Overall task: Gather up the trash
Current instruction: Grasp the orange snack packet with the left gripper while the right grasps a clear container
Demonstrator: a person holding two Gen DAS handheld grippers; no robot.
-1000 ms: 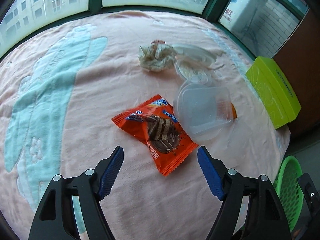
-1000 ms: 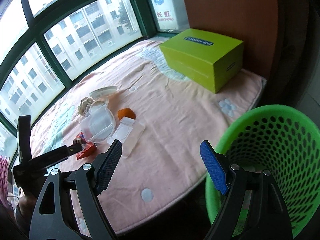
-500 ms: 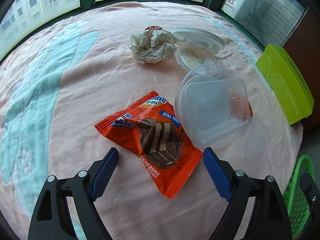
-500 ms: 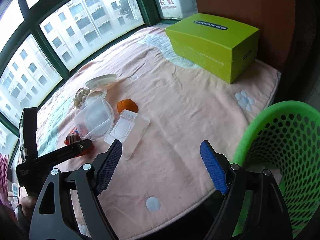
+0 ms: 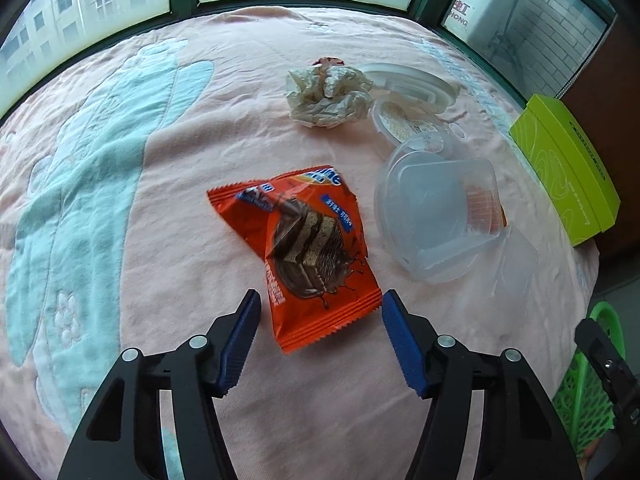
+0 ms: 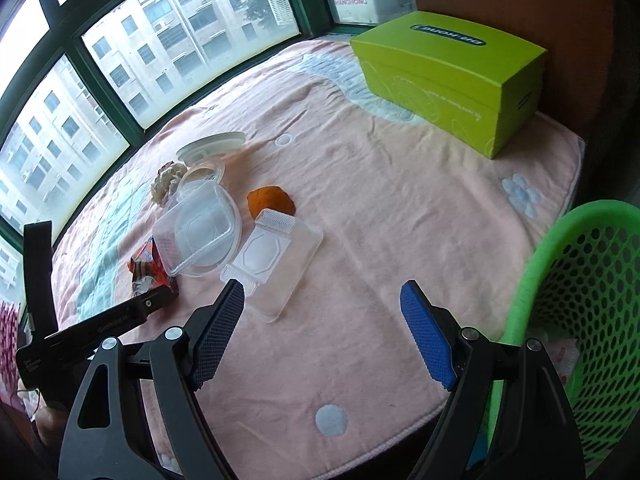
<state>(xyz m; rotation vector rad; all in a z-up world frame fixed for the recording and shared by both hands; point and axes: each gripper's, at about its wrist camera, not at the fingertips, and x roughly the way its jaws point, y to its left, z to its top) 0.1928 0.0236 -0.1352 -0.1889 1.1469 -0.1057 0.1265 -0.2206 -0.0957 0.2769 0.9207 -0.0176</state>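
An orange snack wrapper (image 5: 310, 248) lies on the pink blanket. My left gripper (image 5: 320, 312) is open, its blue pads either side of the wrapper's near end, not touching it. To its right lies a clear plastic container (image 5: 438, 216); behind are a crumpled paper ball (image 5: 328, 98) and a white lid (image 5: 408, 84). My right gripper (image 6: 320, 296) is open and empty above the blanket, near a flat clear tray (image 6: 276, 260) and an orange peel (image 6: 270, 200). The green trash basket (image 6: 580, 320) stands at the right.
A lime-green box (image 6: 448, 76) sits at the blanket's far right corner, also in the left wrist view (image 5: 568, 168). Windows border the far side. The left gripper's body (image 6: 100, 324) shows at the left of the right wrist view. The blanket edge (image 6: 380, 444) drops off near the basket.
My left gripper has moved forward and down to the orange wrapper, so its pads now flank the near end. My right gripper has shifted slightly closer over the blanket. Both stay open.
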